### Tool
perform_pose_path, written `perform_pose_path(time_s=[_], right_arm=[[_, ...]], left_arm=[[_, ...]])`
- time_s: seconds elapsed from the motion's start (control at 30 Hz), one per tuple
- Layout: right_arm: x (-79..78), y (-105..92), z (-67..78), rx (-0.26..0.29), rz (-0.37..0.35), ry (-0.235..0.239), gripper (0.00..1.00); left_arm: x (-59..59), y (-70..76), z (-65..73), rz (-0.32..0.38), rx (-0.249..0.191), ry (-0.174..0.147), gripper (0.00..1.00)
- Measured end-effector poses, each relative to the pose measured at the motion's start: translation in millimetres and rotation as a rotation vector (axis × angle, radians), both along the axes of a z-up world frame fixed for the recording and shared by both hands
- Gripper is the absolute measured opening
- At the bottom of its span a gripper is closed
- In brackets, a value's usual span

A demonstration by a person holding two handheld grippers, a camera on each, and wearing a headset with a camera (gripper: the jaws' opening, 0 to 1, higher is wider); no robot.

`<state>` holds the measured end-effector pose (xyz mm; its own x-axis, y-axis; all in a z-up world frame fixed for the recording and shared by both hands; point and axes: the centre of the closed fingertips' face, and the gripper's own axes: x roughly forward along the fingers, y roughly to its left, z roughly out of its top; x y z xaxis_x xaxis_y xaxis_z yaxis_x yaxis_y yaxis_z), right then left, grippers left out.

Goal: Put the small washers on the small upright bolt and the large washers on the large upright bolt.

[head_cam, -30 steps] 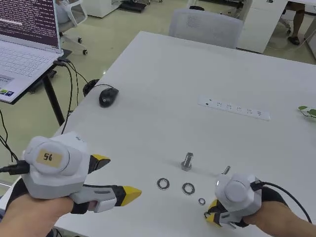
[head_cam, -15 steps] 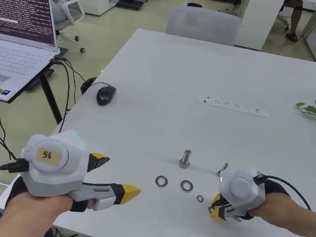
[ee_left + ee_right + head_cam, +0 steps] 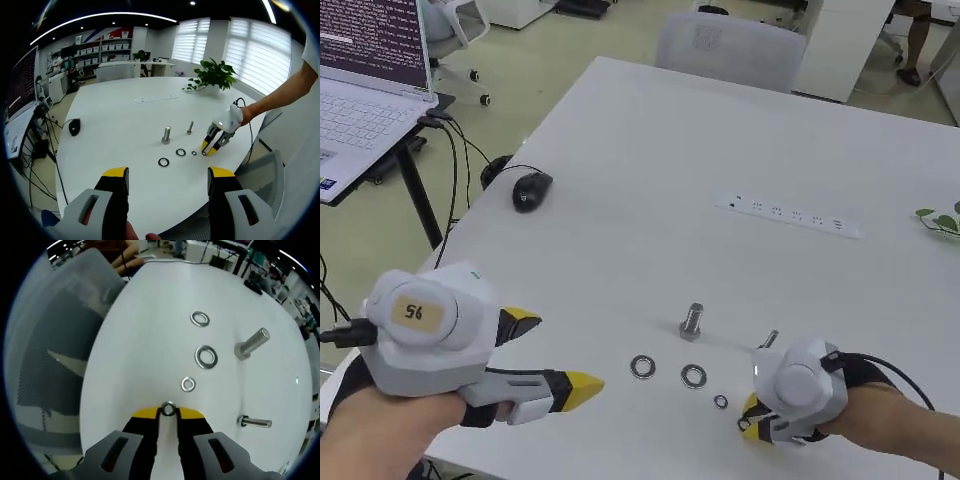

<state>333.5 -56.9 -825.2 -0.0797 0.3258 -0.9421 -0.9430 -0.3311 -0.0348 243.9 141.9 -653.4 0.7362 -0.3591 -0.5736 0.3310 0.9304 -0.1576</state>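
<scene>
Standing shank-up: large bolt [image 3: 691, 322], small bolt [image 3: 769, 340]; right claw [image 3: 168, 415] pinches small washer [image 3: 165, 408].

Left large bolt [image 3: 691, 321], right small bolt [image 3: 769, 340], washers [image 3: 693, 376] before

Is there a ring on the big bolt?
No, the large silver upright bolt stands bare; both large metal washers lie on the white table.

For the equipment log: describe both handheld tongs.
Left tongs: rounded white housing with a tan label marked 56, grey jaws with yellow tips, black cable at the rear. Right tongs: the same white housing and yellow tips, black side cable looping off.
</scene>
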Motion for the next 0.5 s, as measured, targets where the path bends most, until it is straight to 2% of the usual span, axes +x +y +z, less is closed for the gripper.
perform_pose_path(time_s=[0.2, 0.5], right_arm=[[3.2, 1.5, -0.8, 0.045, -0.157, 0.045, 0.13], [5.3, 1.4, -0.2, 0.064, -0.237, 0.052, 0.13]], left_arm=[[-0.9, 1.4, 0.2, 0.002, 0.001, 0.000, 0.63], [-3.4, 3.1, -1.3, 0.004, 0.004, 0.006, 0.63]])
